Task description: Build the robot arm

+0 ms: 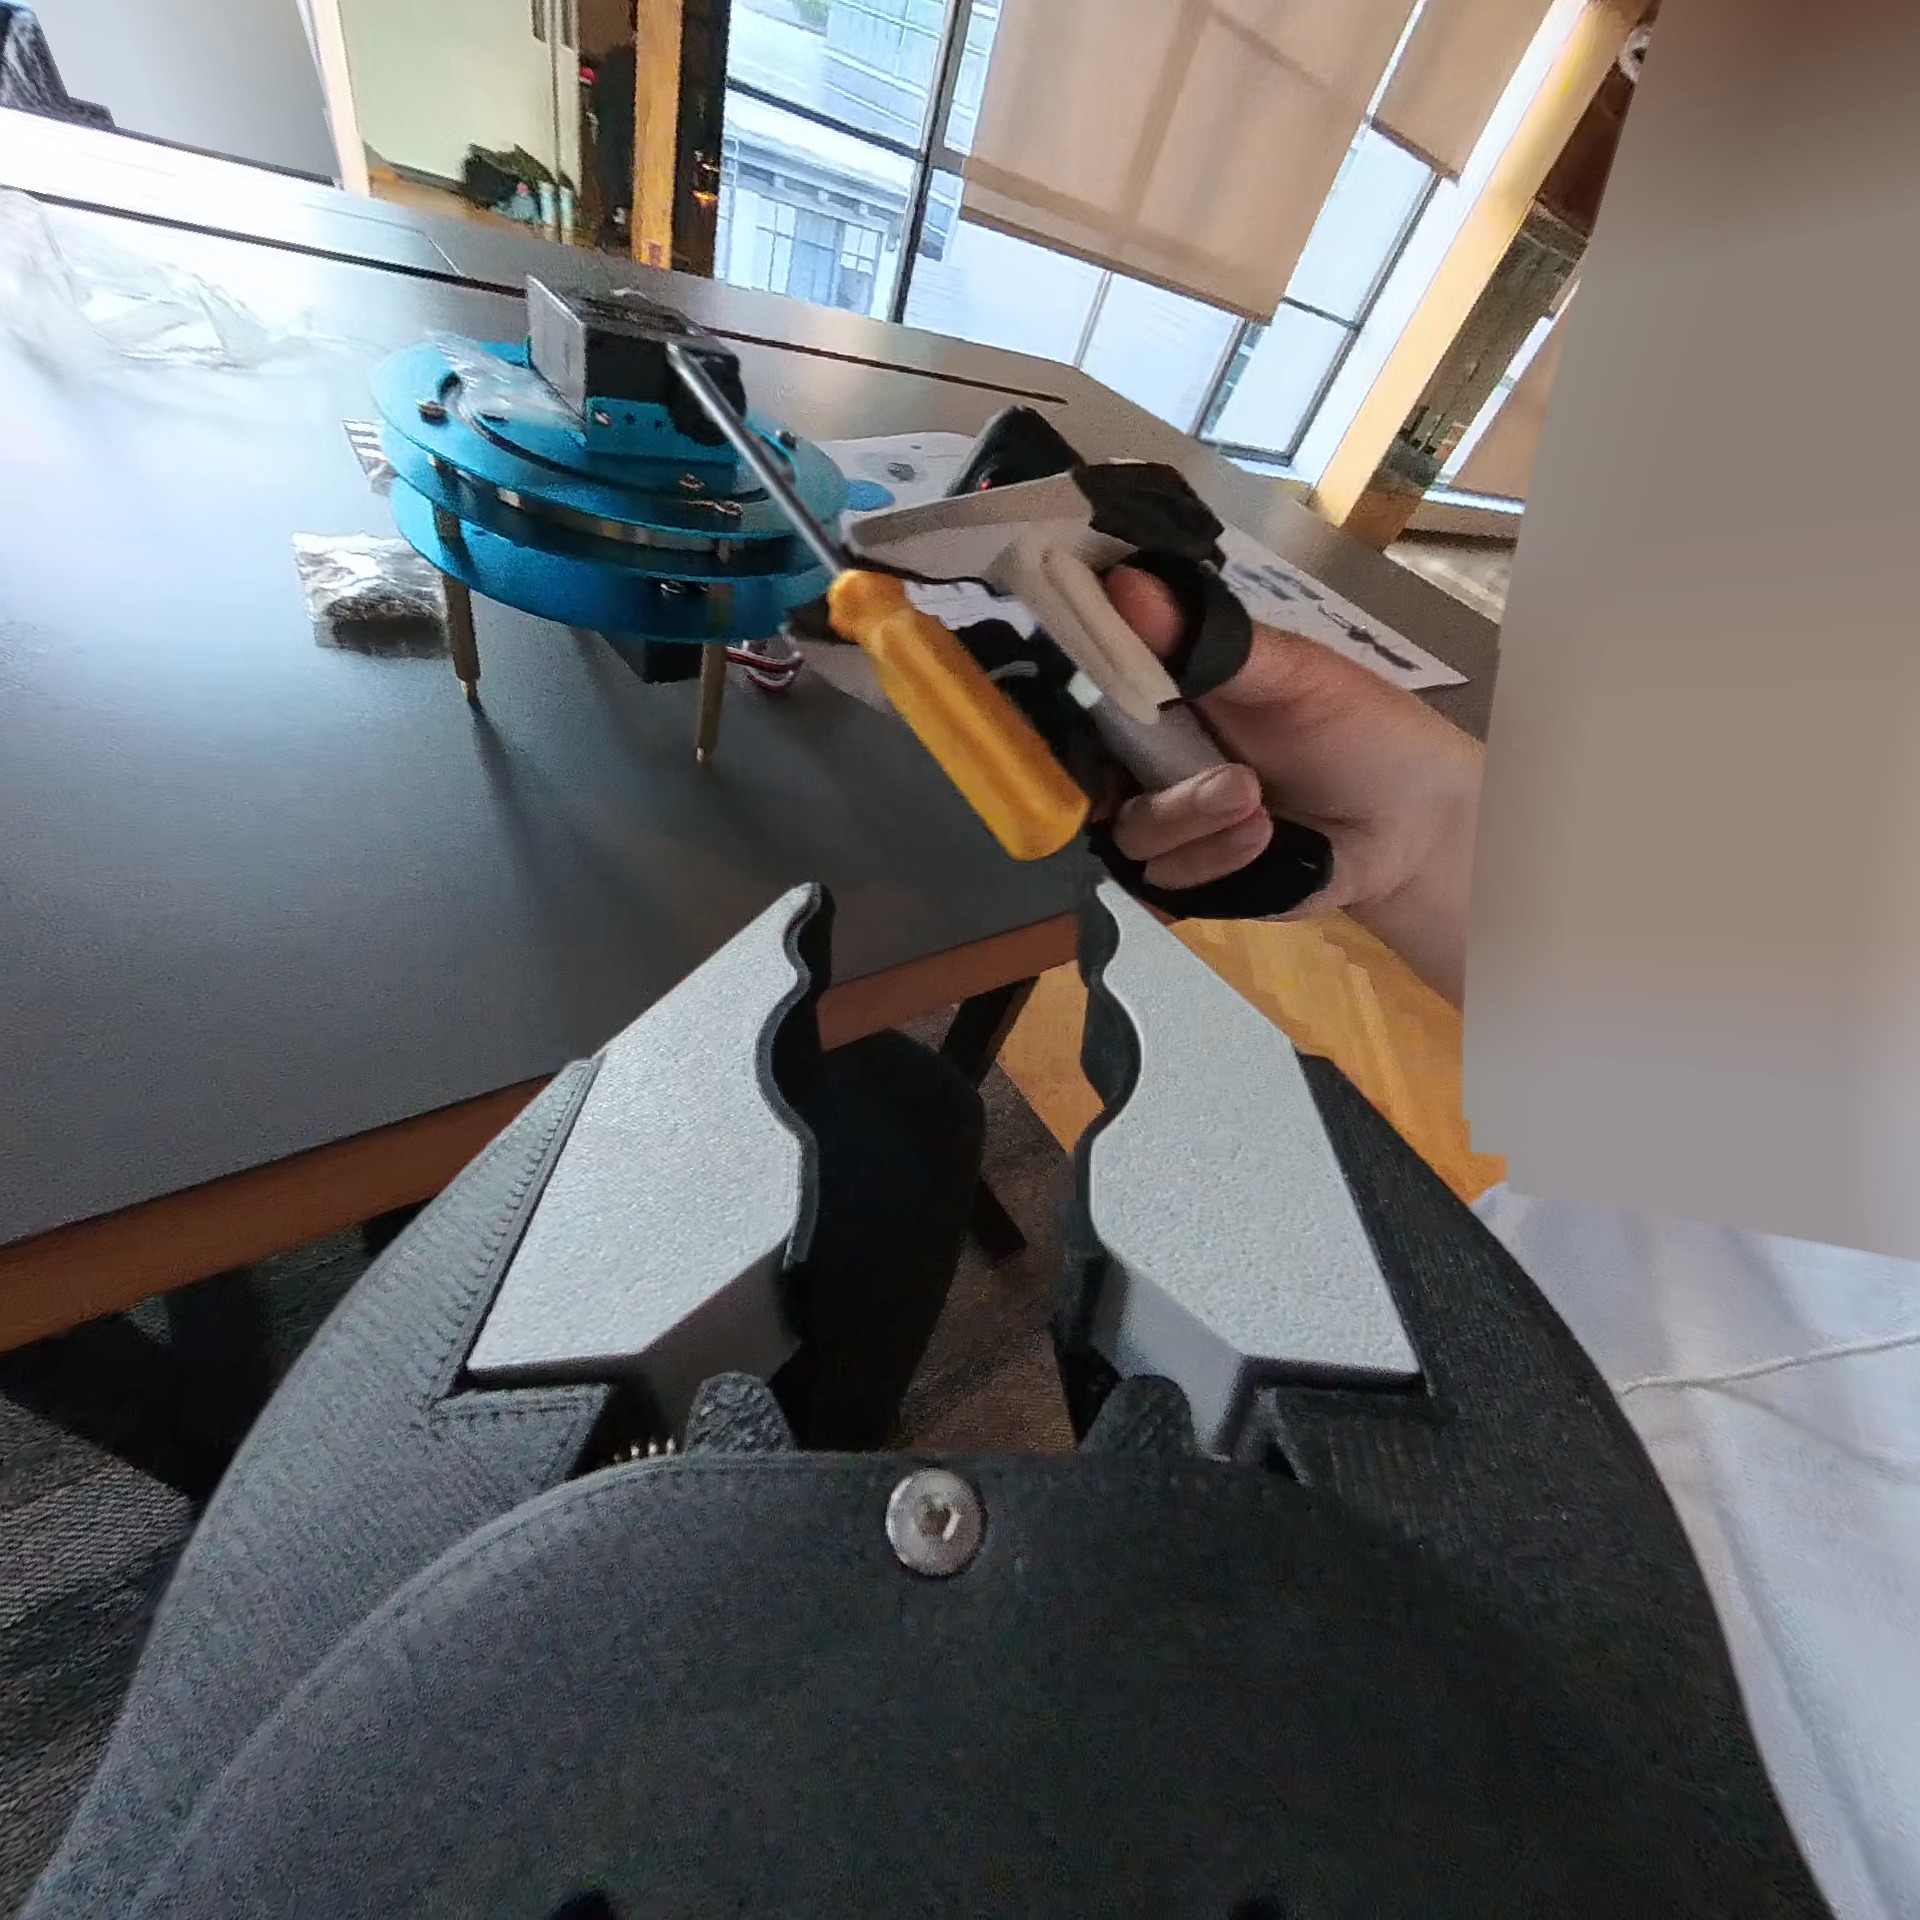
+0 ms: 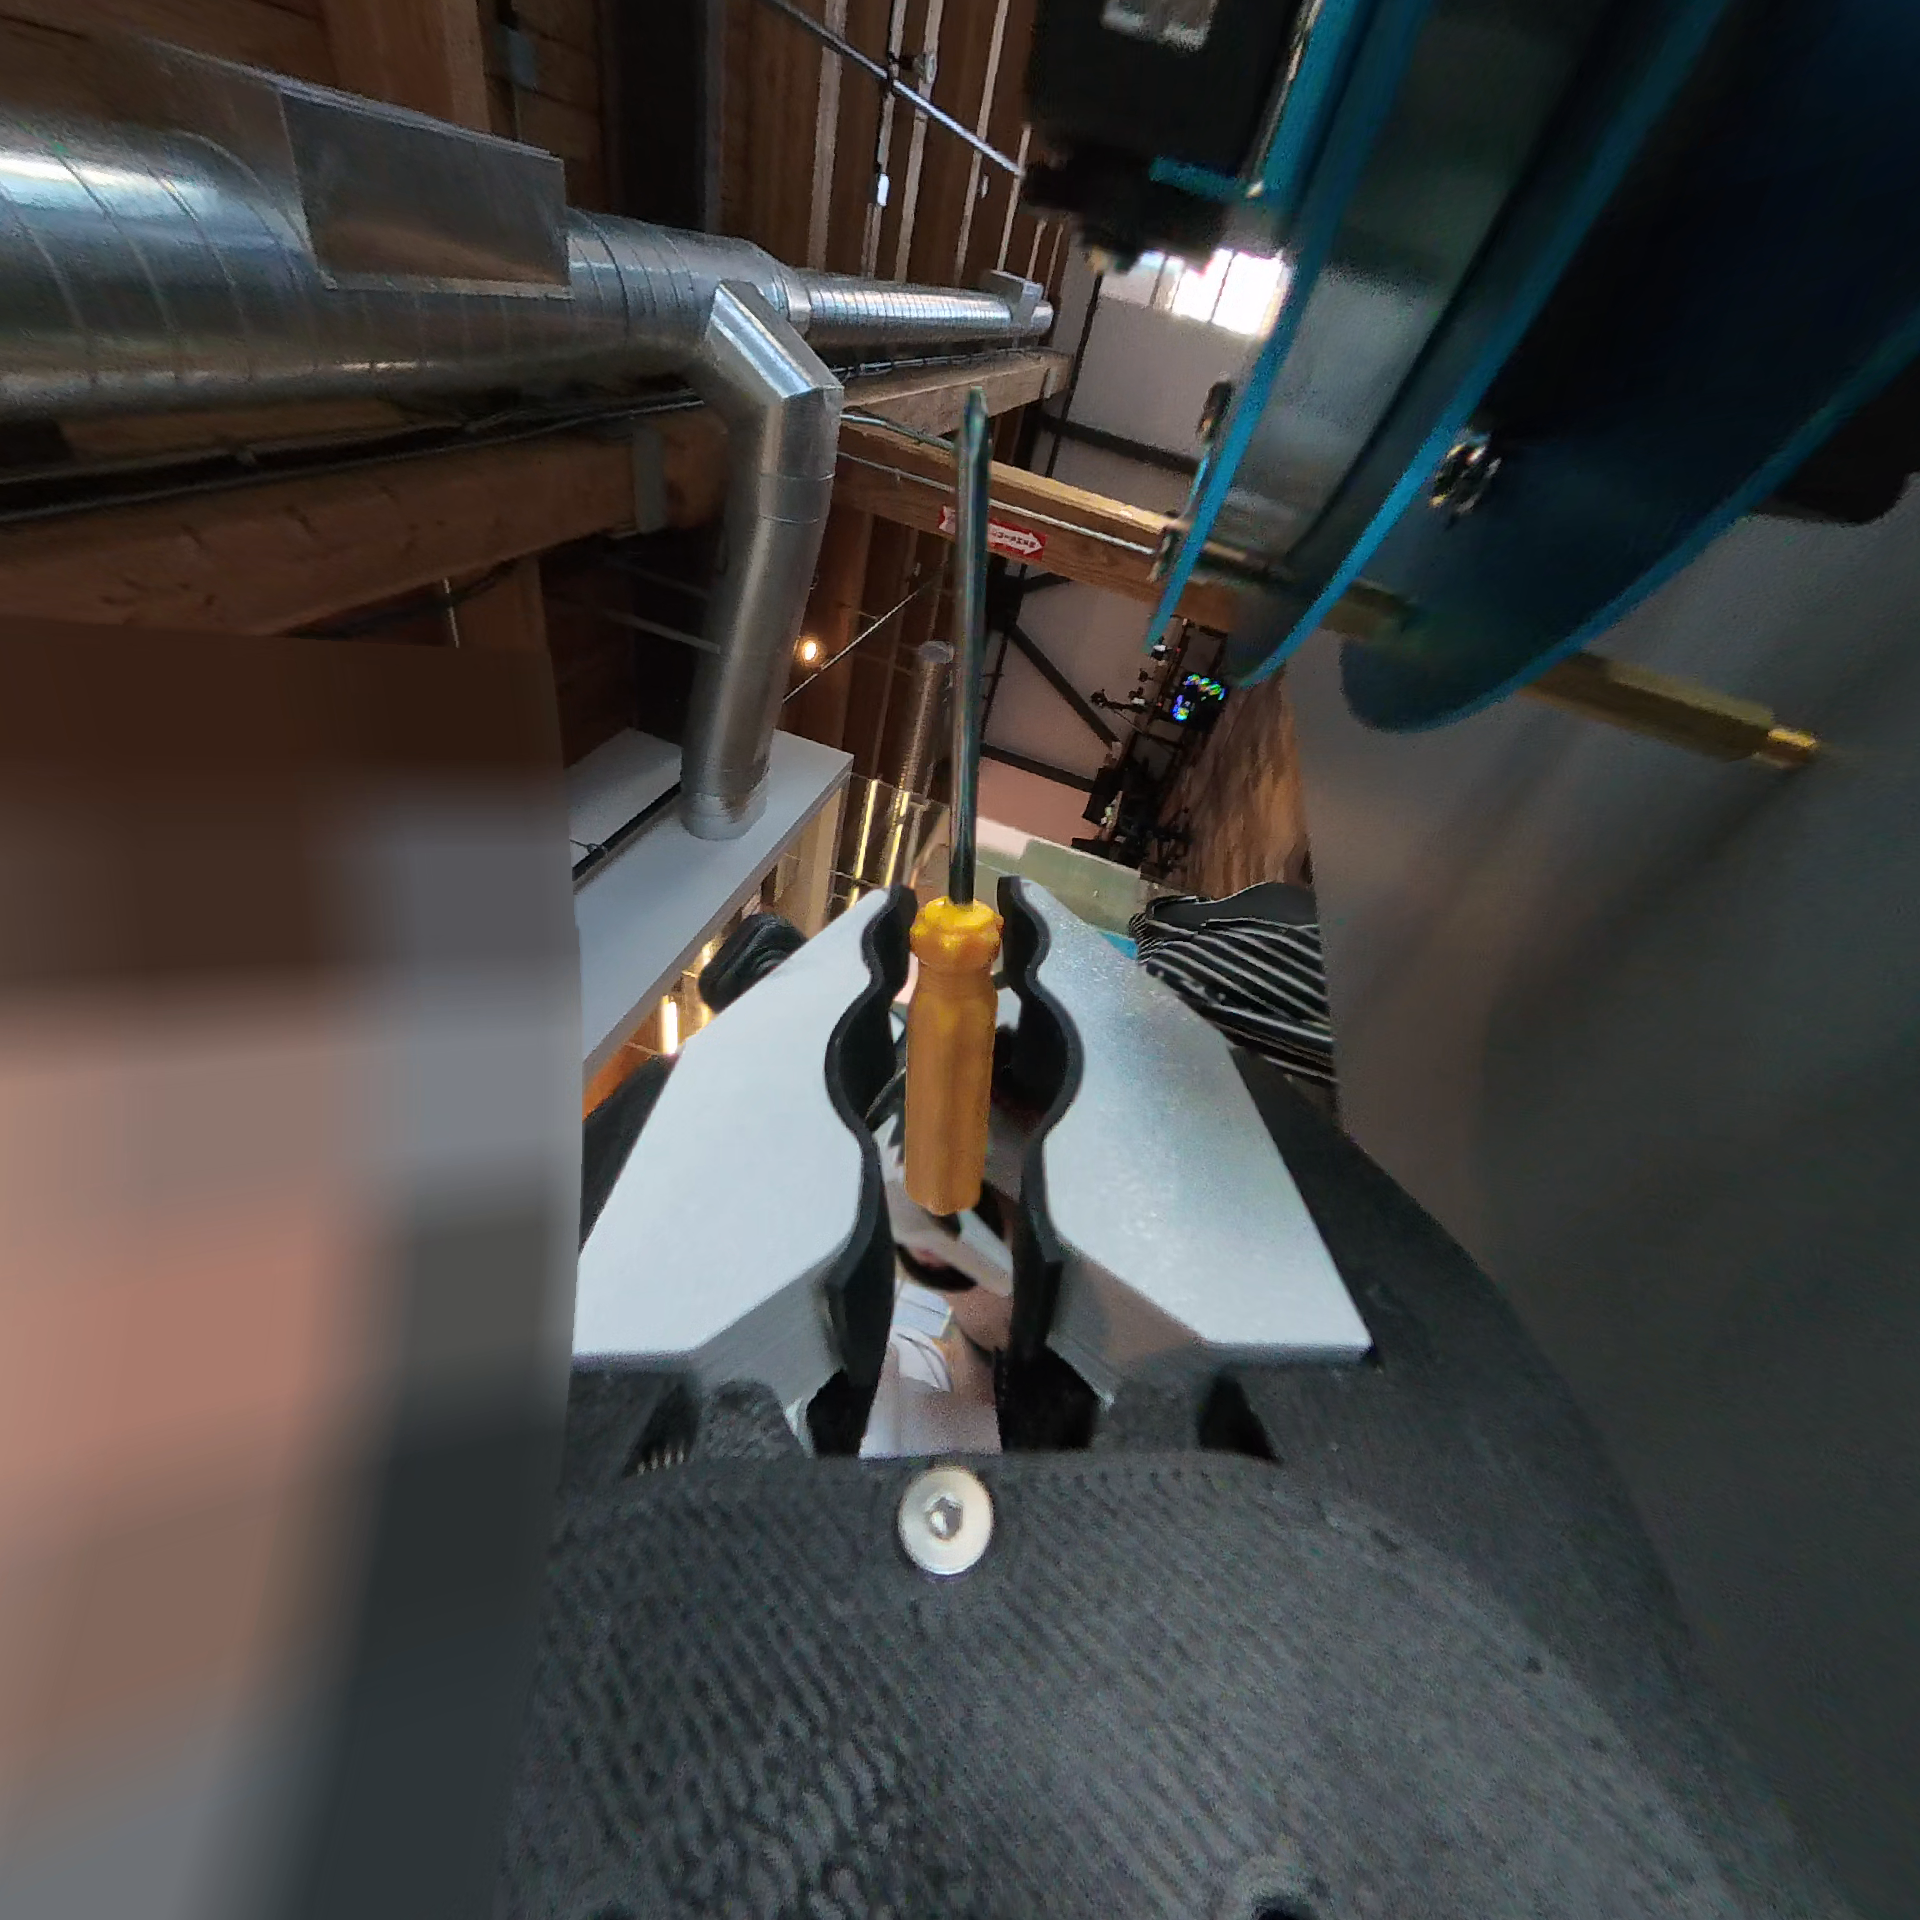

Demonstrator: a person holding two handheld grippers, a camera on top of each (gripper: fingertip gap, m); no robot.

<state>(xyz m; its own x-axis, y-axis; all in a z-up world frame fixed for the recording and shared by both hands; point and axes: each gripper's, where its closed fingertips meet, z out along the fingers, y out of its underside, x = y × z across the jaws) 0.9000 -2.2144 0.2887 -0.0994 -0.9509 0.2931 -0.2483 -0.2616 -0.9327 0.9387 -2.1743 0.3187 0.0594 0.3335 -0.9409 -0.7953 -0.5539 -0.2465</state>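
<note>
Grey, textured metal-look fingers with black scalloped pads are standing apart and empty on the left gripper [image 1: 961,914], low in the centre of the left wrist view, hovering off the table's near edge. In the right wrist view, the matching fingers of the right gripper [image 2: 954,904] are clamping the orange plastic-handled screwdriver with a slim dark steel shaft [image 2: 948,1049]; the handle is sitting between the scalloped pads, the shaft pointing up the frame. In the left wrist view, right of centre, the same screwdriver [image 1: 956,717] is slanting toward the black block on top of the blue stacked-disc assembly on brass standoff legs [image 1: 582,520], upper left of centre, though contact cannot be confirmed. The tool is probably light and rigid; its smooth handle may be prone to twisting, so the handle's thick mid-section is appearing the soundest hold. The assembly is standing on the dark matte table [image 1: 260,883].
</note>
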